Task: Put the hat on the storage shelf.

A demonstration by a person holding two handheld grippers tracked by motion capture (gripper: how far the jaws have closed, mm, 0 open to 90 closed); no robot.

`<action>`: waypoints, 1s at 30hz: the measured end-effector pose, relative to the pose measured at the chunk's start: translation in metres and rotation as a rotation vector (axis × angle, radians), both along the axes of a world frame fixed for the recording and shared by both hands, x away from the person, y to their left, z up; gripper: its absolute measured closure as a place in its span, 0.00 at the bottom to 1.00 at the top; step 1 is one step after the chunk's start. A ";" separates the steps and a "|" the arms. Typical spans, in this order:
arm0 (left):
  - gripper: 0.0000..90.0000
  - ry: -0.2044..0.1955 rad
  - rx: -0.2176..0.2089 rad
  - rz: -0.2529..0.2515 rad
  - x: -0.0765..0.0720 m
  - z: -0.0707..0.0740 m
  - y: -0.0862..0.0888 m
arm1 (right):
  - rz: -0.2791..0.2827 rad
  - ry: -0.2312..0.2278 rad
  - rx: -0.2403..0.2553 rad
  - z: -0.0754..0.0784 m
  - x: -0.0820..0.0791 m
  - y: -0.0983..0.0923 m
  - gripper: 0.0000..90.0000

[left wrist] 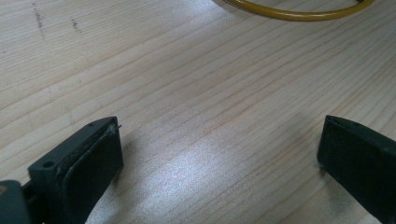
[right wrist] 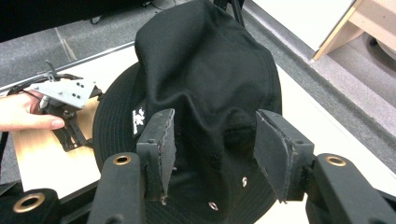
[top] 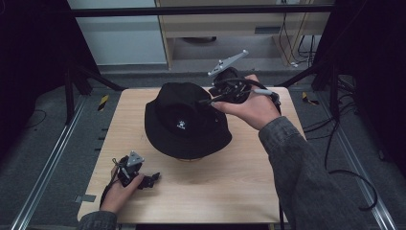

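— Two grippers on the go, but no one has said what the job is. What do you make of it?

— Going left to right: the left gripper (top: 149,180) sits low at about seven o'clock on the pale wooden table (top: 239,182), held in the person's left hand (top: 118,191). In its own view the jaws stand wide apart with nothing but bare wood between them. It looks parked.

— And that yellow thing at the top of its view?

— A thin yellow ring or rim (left wrist: 299,13), lying on the wood at twelve o'clock from the jaws. I can't tell what it belongs to; it may be whatever the hat rests on.

— The hat, then?

— A black cloth bucket hat with a small white logo (top: 184,120) sits at the middle of the table, crown up, brim spread out around it.

— And the right side?

— The right gripper (top: 210,99) is up at about one o'clock from the hat, in the person's right hand (top: 253,110). Its jaws are partly open on either side of a crease in the crown (right wrist: 210,93). Whether the pads touch the cloth I can't tell; they have not closed on it.

— So how far along?

— Early, I'd judge. My guess is the hat is to be lifted or moved, and nothing is gripped yet. The pinch and whatever follows are still to do.
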State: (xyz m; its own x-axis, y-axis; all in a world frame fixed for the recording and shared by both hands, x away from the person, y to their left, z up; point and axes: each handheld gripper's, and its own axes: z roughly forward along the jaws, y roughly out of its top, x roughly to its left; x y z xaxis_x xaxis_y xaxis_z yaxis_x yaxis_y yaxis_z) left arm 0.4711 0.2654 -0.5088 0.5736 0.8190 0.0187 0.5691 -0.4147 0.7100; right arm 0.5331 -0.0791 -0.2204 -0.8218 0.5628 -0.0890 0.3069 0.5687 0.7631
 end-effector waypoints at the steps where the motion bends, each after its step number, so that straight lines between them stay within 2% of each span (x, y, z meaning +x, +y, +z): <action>1: 0.00 0.000 0.000 0.000 0.000 0.000 0.000 | -0.001 -0.001 0.000 0.000 0.000 -0.002 0.54; 13: 0.00 0.000 0.001 0.000 0.000 0.000 0.000 | -0.030 -0.005 0.016 0.002 -0.004 -0.021 0.52; 23: 0.00 -0.002 -0.001 0.000 0.000 0.000 0.000 | -0.069 0.008 0.036 -0.001 -0.006 -0.038 0.42; 30: 0.00 -0.002 -0.001 0.000 0.000 0.000 0.000 | -0.101 0.001 0.049 -0.001 -0.007 -0.053 0.37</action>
State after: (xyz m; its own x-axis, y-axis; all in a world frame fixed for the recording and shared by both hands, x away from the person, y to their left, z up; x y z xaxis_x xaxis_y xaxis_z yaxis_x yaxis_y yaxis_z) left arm 0.4711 0.2654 -0.5090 0.5732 0.8192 0.0190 0.5675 -0.4136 0.7119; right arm 0.5262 -0.1320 -0.2218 -0.7605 0.6468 -0.0582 0.3618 0.4964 0.7891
